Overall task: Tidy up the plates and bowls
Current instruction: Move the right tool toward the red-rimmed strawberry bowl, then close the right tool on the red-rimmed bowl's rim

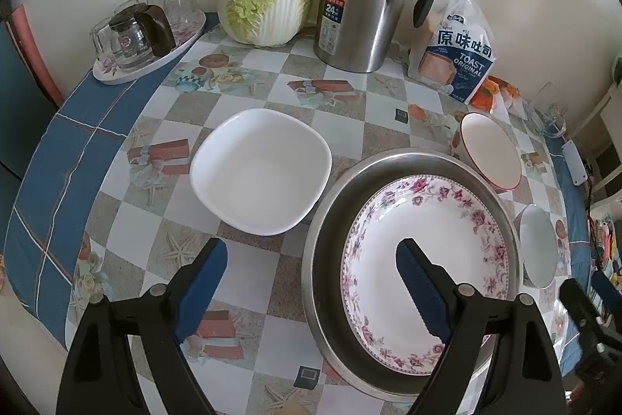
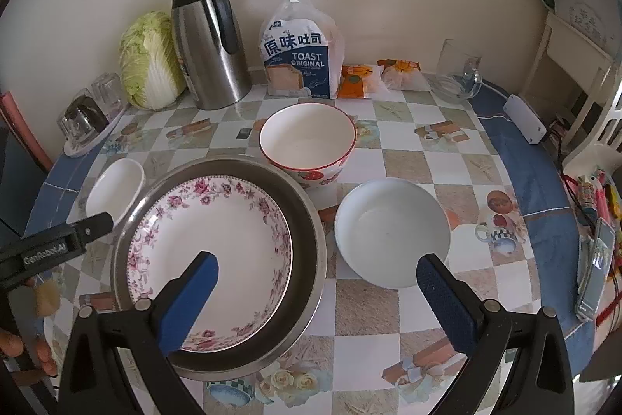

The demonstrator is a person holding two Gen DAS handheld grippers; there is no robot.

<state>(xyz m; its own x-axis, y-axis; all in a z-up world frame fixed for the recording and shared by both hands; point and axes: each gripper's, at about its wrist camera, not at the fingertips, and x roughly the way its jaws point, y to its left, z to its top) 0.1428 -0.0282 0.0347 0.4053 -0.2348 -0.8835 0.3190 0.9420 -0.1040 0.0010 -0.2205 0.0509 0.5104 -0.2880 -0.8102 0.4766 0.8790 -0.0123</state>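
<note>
Looking down the left wrist view, the floral plate already sits inside the steel pan on the bench, while the square bowl stands apart to its left, the red-rimmed bowl just beyond the pan and a small white bowl at its right; the left claw gapes wide and empty, one finger over the plate. From the right wrist view, the right claw also stands fully spread, gripping nothing, astride the pan's right rim with the plate nested inside; the red-rimmed bowl, white bowl and square bowl remain loose, so I judge one piece stacked and three left.
</note>
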